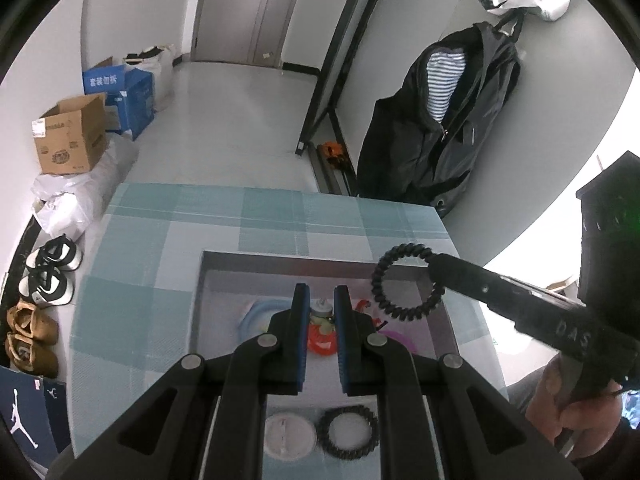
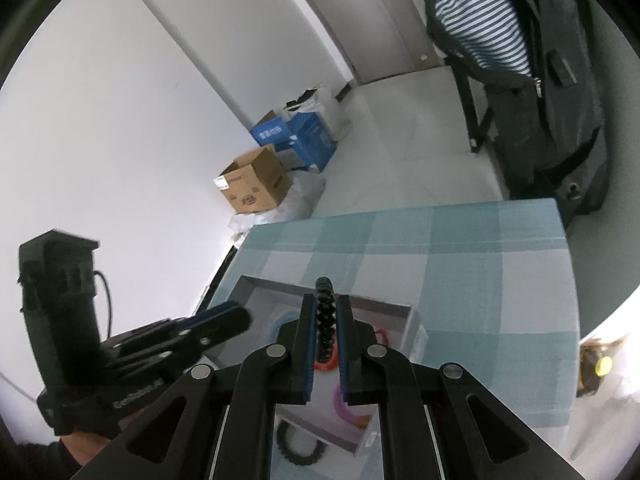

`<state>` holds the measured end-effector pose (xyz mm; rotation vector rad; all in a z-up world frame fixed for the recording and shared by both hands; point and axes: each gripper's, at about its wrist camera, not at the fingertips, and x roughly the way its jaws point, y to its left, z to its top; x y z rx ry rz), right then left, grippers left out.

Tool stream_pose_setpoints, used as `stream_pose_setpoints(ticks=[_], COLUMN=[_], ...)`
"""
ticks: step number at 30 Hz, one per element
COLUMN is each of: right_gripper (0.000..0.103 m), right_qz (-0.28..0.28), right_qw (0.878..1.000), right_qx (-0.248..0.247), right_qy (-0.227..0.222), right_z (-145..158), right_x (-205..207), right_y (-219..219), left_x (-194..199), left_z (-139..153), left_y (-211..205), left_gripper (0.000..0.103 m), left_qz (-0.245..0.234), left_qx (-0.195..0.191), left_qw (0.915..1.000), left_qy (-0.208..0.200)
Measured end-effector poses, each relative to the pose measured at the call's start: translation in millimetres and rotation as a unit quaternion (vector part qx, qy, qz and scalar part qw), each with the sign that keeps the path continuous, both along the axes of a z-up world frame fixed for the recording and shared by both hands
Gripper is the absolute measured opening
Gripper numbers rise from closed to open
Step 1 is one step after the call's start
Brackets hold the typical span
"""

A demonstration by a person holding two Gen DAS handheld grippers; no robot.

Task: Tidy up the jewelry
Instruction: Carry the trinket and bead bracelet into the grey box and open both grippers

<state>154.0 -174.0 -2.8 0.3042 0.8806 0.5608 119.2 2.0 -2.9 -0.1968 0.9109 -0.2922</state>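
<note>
A black spiral ring (image 1: 406,282) hangs over the right side of the open grey box (image 1: 206,280), and my right gripper (image 1: 436,264) is shut on its upper edge. In the right wrist view that ring (image 2: 324,312) stands edge-on between the blue pads of the right gripper (image 2: 323,300). My left gripper (image 1: 321,294) is above the box's middle, shut, with nothing visibly pinched. Inside the box lie a light blue ring (image 1: 256,312), an orange piece (image 1: 320,340) and a pink ring (image 2: 348,408). A second black spiral ring (image 1: 348,432) and a white round disc (image 1: 289,434) lie on the cloth in front of the box.
The table wears a teal checked cloth (image 1: 160,240). Shoes (image 1: 48,276) and cardboard boxes (image 1: 72,140) line the floor on the left. A dark jacket (image 1: 440,120) hangs beyond the table's far right corner. A person's hand (image 1: 576,412) holds the right gripper.
</note>
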Motion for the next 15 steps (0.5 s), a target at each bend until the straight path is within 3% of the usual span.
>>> stream_pose_setpoints(ticks=[15], right_gripper=[0.009], right_qz=[0.022], right_qw=[1.0], right_qx=[-0.001], right_qy=[0.01], right_z=[-11], right_x=[10], right_y=[12], left_x=[25], left_z=[-19], left_y=[-4], left_gripper=[0.008], left_qz=[-0.022], left_qx=[-0.029], left_qw=[0.9985], left_qy=[0.04])
